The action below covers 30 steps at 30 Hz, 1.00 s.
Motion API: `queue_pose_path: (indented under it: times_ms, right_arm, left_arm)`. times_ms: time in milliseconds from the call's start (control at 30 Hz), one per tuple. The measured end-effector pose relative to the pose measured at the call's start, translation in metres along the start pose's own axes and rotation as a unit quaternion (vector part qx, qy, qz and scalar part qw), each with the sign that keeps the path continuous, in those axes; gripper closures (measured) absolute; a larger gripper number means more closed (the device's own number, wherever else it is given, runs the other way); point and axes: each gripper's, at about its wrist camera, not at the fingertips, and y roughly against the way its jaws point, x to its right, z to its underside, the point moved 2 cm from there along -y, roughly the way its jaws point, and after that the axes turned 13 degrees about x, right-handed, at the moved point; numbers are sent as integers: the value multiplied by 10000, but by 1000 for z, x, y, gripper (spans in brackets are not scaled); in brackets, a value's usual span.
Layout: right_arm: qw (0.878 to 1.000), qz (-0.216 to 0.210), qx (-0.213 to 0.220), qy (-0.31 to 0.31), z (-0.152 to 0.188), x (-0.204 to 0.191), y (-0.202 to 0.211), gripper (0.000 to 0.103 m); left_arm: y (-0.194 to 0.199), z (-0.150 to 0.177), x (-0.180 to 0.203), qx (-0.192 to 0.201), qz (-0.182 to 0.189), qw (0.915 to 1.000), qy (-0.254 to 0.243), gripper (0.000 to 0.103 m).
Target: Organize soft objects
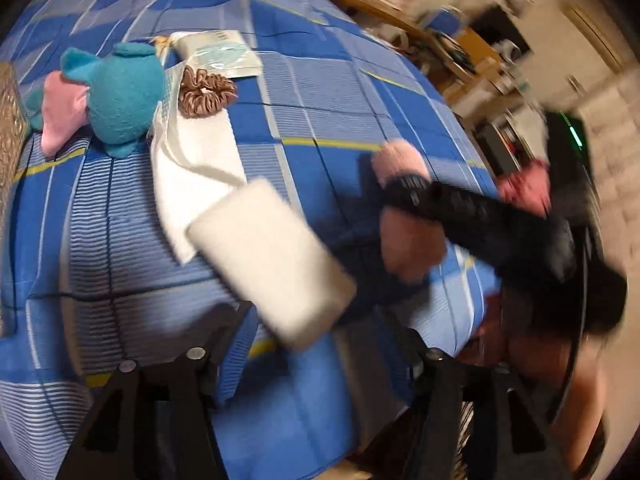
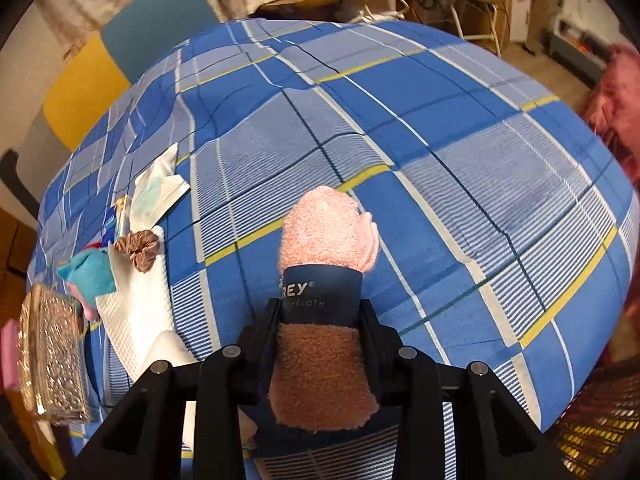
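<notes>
A blue plaid bedsheet (image 2: 460, 128) covers the bed. My right gripper (image 2: 320, 308) is shut on a rolled pink washcloth (image 2: 328, 232) with a dark blue paper band, held just above the sheet. The same pink roll (image 1: 396, 160) shows blurred at the right of the left wrist view. My left gripper (image 1: 304, 332) stands open over the sheet. A white soft block (image 1: 272, 256) lies tilted between and ahead of its fingers, and the pads are clear of it. Behind it are a white towel (image 1: 192, 176), a brown scrunchie (image 1: 204, 92) and a teal and pink plush toy (image 1: 120, 96).
A packet with a face mask (image 1: 224, 56) lies at the back of the towel. A glittery gold case (image 2: 52, 356) sits at the bed's left edge. Something pink and fluffy (image 2: 616, 112) is off the bed's right side. A teal and yellow chair (image 2: 152, 28) and cluttered desks stand behind.
</notes>
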Motion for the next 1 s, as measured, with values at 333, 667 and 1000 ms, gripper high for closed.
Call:
queue_pose_path:
  times_ms: [333,667,1000]
  right_arm:
    - [9999,2,91,-93,-2,7,6,65]
    - [9998,-157,109,-34,-3,1,7,65]
    - [9989,-386,152,231,0,-17,8,65]
  left_arm:
    - [-40,-17,21,-261,-1144,9916,-537,28]
    - [-9,13,-1,60,-351,9986,-381,41]
    - [14,26,-31,63,79,9999,-12,84]
